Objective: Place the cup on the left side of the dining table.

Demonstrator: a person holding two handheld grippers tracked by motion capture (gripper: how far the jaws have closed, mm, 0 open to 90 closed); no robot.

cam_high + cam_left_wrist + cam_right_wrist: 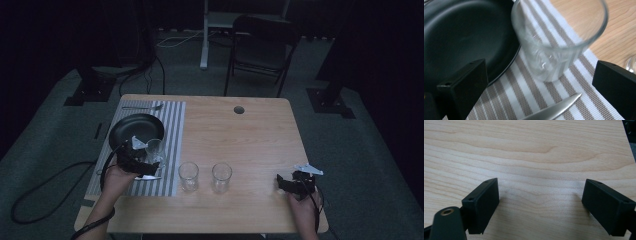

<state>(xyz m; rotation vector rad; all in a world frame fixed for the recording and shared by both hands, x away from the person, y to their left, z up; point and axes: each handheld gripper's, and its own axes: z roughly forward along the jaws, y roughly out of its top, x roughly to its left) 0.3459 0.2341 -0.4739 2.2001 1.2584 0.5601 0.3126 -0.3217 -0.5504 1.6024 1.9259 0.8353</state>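
The glass (554,47) stands on the striped mat (172,132) at the tabletop's (250,135) left, just beside the black plate (135,127) and above a knife (551,111), much like a place setting. The left tool (142,161) hangs spread wide either side of it, apparently to take or leave it. The right tool (290,183) idles released over bare wood, well apart from two more glasses (205,176).
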